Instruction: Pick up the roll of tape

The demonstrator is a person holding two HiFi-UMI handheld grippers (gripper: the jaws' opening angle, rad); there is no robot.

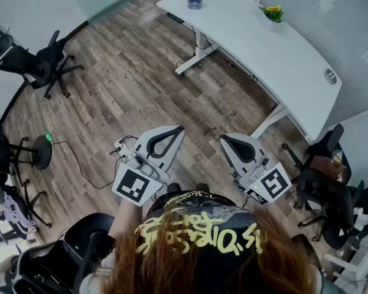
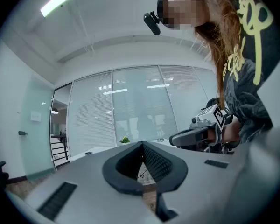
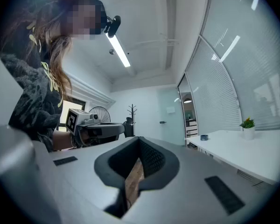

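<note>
Two grippers (image 1: 178, 129) (image 1: 224, 139), jaws together; shirt lettering (image 1: 199, 234) illegible.

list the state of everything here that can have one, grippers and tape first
left gripper, shut, nothing between the jaws
right gripper, shut, nothing between the jaws
roll of tape, lying flat at the far end of the white desk, untouched
potted plant, upright on the desk
office chair, upright, unoccupied, well away from the desk
</note>
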